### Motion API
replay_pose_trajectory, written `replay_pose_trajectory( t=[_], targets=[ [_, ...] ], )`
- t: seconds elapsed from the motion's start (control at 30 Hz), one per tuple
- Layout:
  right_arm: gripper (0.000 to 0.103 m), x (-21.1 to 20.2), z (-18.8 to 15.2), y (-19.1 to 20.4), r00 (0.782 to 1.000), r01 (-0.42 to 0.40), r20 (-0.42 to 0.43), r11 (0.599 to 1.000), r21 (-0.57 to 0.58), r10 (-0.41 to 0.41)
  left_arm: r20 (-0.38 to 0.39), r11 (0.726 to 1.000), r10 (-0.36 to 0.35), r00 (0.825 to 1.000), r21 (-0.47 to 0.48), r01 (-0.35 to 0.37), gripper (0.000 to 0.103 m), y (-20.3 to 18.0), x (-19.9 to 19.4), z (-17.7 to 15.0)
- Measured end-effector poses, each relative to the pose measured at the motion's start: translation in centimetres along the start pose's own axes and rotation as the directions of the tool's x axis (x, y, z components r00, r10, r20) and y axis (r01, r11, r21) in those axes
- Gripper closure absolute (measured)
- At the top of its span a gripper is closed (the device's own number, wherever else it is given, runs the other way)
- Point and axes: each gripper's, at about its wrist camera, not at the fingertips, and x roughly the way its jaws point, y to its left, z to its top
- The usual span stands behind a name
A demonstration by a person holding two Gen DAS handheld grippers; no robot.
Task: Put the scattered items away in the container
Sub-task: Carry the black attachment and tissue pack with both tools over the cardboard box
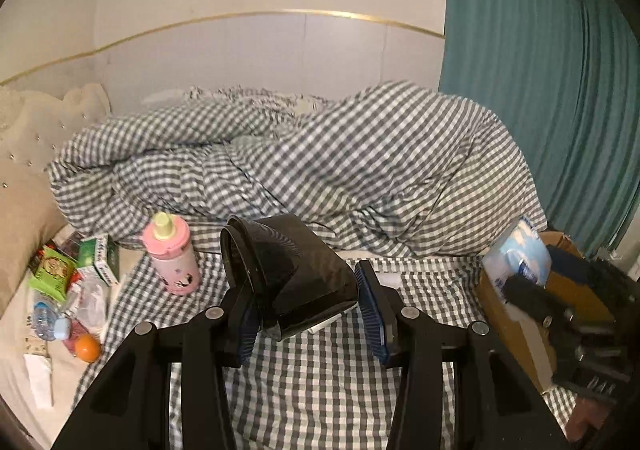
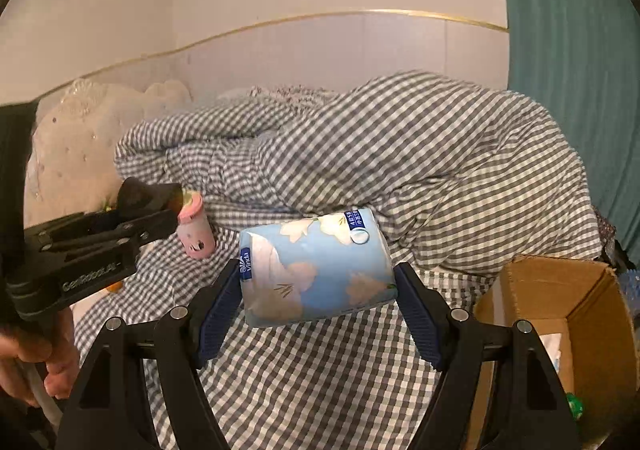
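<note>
My left gripper (image 1: 306, 302) is shut on a glossy black case (image 1: 288, 270), held tilted above the checked bedsheet (image 1: 320, 390). My right gripper (image 2: 316, 290) is shut on a light blue tissue pack (image 2: 316, 266), its blue pads pressing both ends. That pack (image 1: 516, 254) also shows at the right of the left wrist view, above the open cardboard box (image 1: 508, 326). The box (image 2: 560, 290) stands at the lower right of the right wrist view, with some items inside. A pink bottle (image 1: 172, 254) stands upright on the bed. Beside it lie green boxes (image 1: 98, 256), an orange (image 1: 87, 348) and a small water bottle (image 1: 44, 320).
A bunched checked duvet (image 1: 320, 162) fills the back of the bed. A beige padded headboard (image 1: 24, 154) rises at the left and a teal curtain (image 1: 540, 90) hangs at the right. A person's hand (image 2: 24, 362) holds the left gripper's handle.
</note>
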Motion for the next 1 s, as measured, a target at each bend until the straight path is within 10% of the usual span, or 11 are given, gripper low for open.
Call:
replay_pose_trajectory(
  t=[1.0],
  targets=[
    [0.028, -11.2, -0.2, -4.8, 0.976, 0.176, 0.140, 0.984, -0.040, -0.169, 0.126, 0.997, -0.070, 0.990, -0.007, 0.071, 0.058, -6.1, -5.6, 1.2]
  ],
)
